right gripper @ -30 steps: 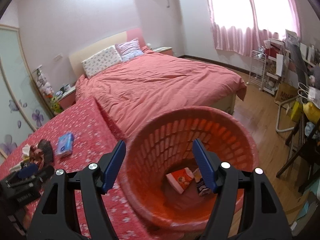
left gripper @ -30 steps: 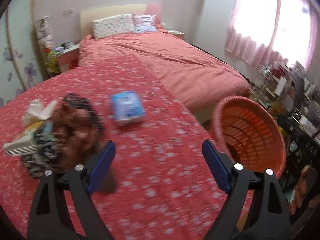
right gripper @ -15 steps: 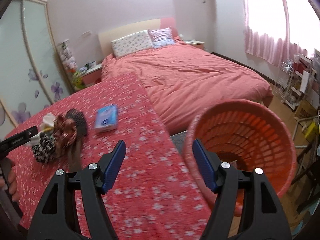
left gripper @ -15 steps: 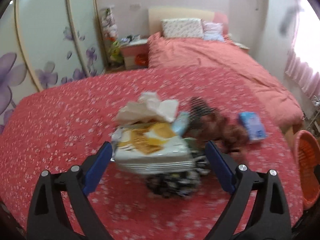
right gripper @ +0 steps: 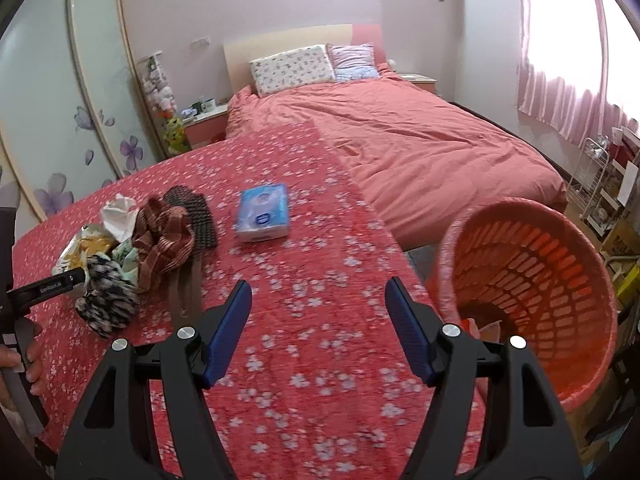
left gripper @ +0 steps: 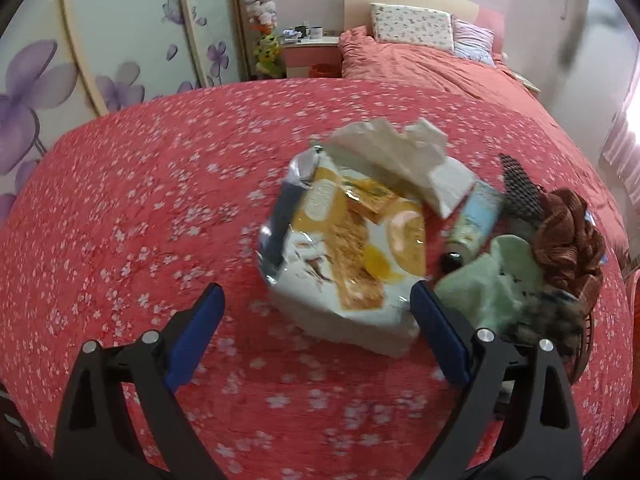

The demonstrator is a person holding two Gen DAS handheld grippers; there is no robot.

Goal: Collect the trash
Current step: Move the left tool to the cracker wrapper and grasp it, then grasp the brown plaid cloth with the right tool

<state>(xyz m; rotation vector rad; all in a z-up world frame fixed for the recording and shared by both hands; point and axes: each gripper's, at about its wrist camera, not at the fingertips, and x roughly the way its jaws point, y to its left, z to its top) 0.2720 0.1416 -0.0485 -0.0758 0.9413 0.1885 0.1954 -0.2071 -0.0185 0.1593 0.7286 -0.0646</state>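
Observation:
A crumpled white and yellow snack bag point(left gripper: 352, 248) lies on the red flowered cover point(left gripper: 140, 208). My left gripper point(left gripper: 316, 296) stands open just before it, its blue pads wide of the bag's sides. Behind the bag are a white tissue point(left gripper: 400, 156), a small tube point(left gripper: 476, 220), a green cloth point(left gripper: 500, 280) and a brown cloth point(left gripper: 568, 236). My right gripper point(right gripper: 318, 292) is open and empty over the cover, left of the orange basket point(right gripper: 560, 264). A few wrappers point(right gripper: 486, 326) lie in the basket's bottom. A blue tissue pack point(right gripper: 264, 212) sits farther back.
A black mesh brush point(right gripper: 196, 212) and a black and white fuzzy item point(right gripper: 106, 300) belong to the pile. A person's hand point(right gripper: 24, 352) holds the left gripper at the frame's left edge. Beyond are a pink bed point(right gripper: 420, 140), a nightstand point(right gripper: 204, 120), flowered wardrobe doors point(left gripper: 100, 40) and a wire rack point(right gripper: 596, 184).
The left view swung away from the basket onto the pile and came close to the snack bag. The right view moved left, from over the basket's mouth to above the cover.

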